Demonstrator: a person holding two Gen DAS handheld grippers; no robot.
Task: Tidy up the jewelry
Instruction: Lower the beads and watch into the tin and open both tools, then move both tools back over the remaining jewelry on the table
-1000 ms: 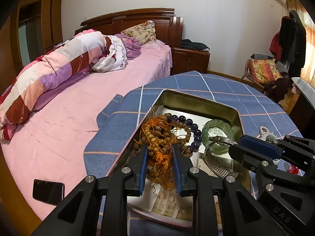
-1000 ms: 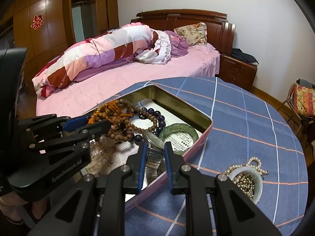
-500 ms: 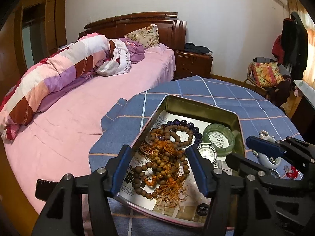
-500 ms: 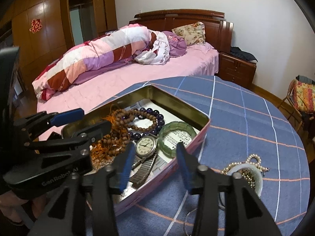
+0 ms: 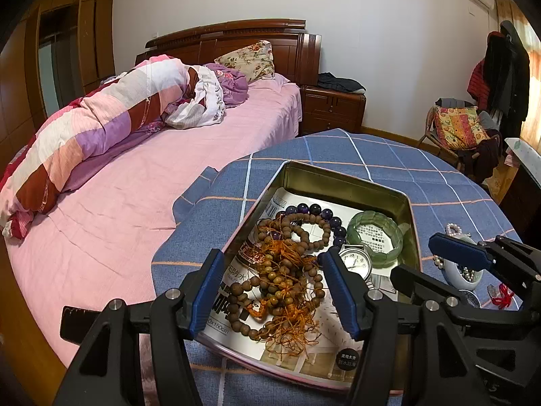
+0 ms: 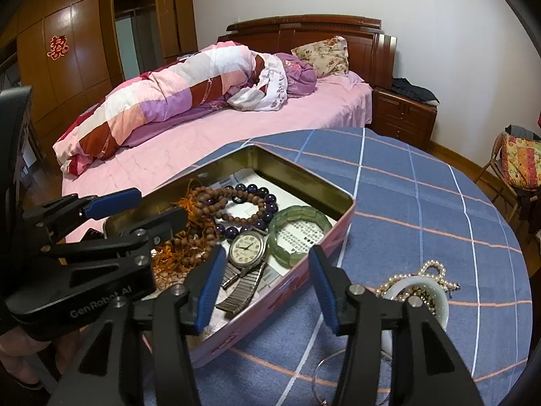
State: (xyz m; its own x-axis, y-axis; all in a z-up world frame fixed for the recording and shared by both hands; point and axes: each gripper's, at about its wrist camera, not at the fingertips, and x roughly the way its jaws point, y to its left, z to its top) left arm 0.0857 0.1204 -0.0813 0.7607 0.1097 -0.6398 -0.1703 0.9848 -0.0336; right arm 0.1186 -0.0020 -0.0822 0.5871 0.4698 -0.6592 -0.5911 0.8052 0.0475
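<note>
An open metal tin [image 5: 345, 177] on the blue checked table holds the jewelry. Brown wooden bead strands with orange tassels [image 5: 284, 280] lie loose in it, under my left gripper [image 5: 270, 264], which is open and touches nothing. A purple bead bracelet [image 5: 318, 209] and a green jade bracelet [image 5: 385, 258] lie further in. In the right wrist view a silver watch [image 6: 247, 245] rests in the tin [image 6: 297, 172] just below my right gripper [image 6: 267, 260]. That gripper's jaws are opening, with its pads clear of the watch.
A white cup of pearls [image 6: 436, 294] stands on the tablecloth right of the tin, and a red knotted charm [image 5: 503, 294] lies near it. A pink bed with a rolled quilt [image 5: 101, 128] borders the table's left side, with a dark phone [image 5: 77, 321] on it.
Both grippers have opened. The left let go of the tasselled wooden beads and the right let go of the watch band; both pieces now lie in the tin.
</note>
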